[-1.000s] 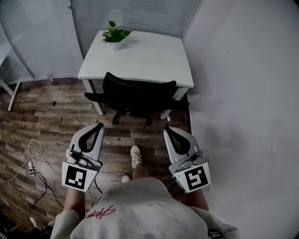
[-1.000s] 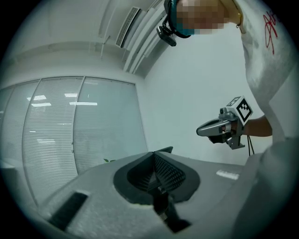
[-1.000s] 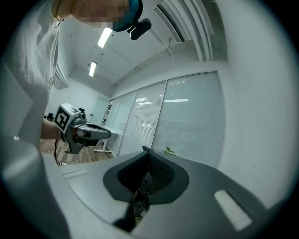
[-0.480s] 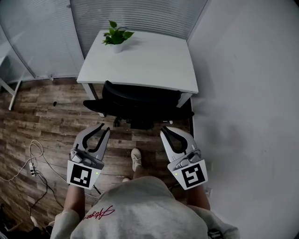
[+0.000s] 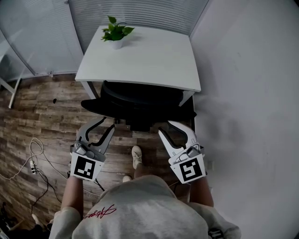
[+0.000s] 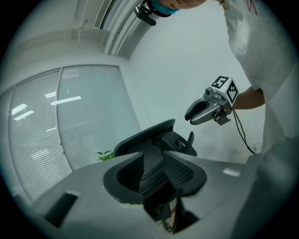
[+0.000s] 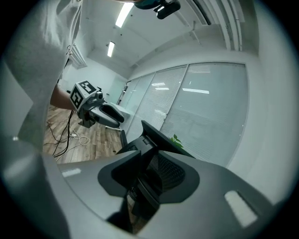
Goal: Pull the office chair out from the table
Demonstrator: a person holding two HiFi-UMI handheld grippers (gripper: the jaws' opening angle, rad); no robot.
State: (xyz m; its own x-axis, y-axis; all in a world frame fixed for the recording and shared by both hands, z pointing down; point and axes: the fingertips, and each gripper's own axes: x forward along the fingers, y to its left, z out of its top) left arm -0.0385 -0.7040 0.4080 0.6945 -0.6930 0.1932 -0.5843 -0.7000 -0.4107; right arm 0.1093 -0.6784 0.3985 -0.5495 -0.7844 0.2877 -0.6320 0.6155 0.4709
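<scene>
Wood-plank floor [image 5: 42,112] w/ loose cables [image 5: 35,154] at left; plain white wall [image 5: 252,93] on right; glass partitions [image 5: 140,11] w/ horiz. blinds at back; ceiling strip lights [image 7: 124,15] lit overhead

**Chair under desk, claws close behind**

I see the office chair [image 5: 135,100] tucked under the desk [image 5: 154,60], with a plant [image 5: 116,33] at the desk's far left corner. My left claw [image 5: 106,123] and right claw [image 5: 167,128] sit near the chair's back. Cables [image 5: 35,158] lie on the floor to the left.

Black mesh office chair [image 5: 140,100]; white rectangular table [image 5: 154,60]; green-leaved potted plant [image 5: 117,31], white pot [image 5: 117,45]; brown wood-plank patterned floor [image 5: 42,112].
</scene>
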